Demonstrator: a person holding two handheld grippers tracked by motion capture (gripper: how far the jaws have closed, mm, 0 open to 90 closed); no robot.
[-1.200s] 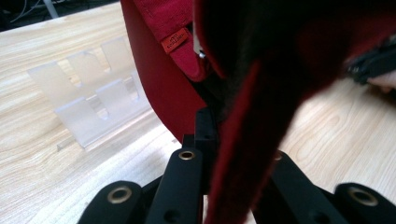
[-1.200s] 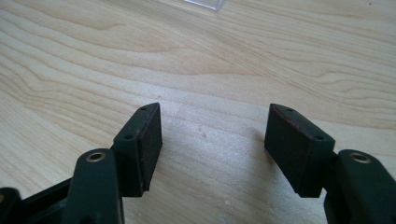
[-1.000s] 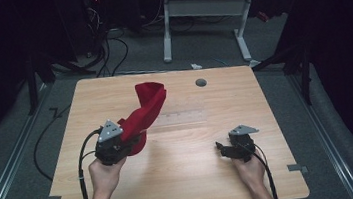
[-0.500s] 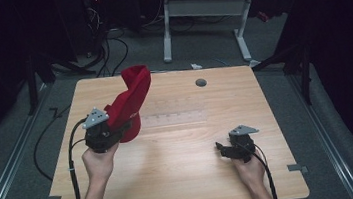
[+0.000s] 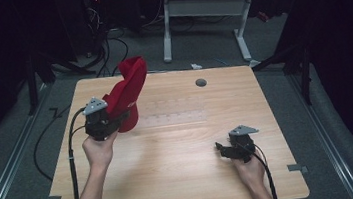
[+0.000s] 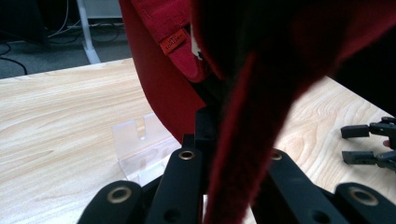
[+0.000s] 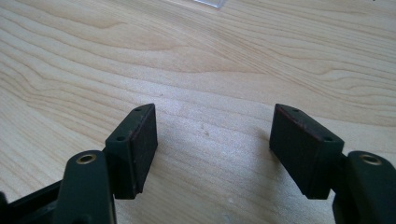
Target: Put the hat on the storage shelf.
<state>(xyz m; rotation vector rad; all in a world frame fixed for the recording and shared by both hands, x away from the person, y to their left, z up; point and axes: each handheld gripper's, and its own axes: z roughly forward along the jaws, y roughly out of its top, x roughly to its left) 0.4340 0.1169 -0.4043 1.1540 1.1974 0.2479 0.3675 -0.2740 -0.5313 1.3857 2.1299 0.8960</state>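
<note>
Pale wooden table [image 5: 172, 170] under a fixed overhead camera, dark floor and a second desk frame beyond its far edge

Red cloth [image 5: 127, 92], thick and folded, lifted off the tabletop at the left side and standing up in a tall drape above the near-left quarter; lower end pinched, upper end curling over toward the table's far edge. Seen again from the left gripper view as a red fold [image 6: 243, 140] running up between the black jaws, with a small orange label sewn near a hem

Clear plastic rack [image 5: 173, 114], low and see-through, lying on the wood just right of the cloth near the table's middle; one end of it close behind the jaws in the left gripper view [image 6: 140, 144]

Left gripper [image 5: 112, 123], raised in the left hand [image 5: 99, 151], jaws clamped tight on the cloth's lower edge

Right gripper [image 5: 223, 150], low over the near-right part of the table in the right hand [image 5: 250, 171], well apart from the cloth; jaws spread wide over bare wood, pads [image 7: 142, 140] gripping nothing

Small dark round plug [image 5: 201, 82] set in the tabletop near the far edge
</note>
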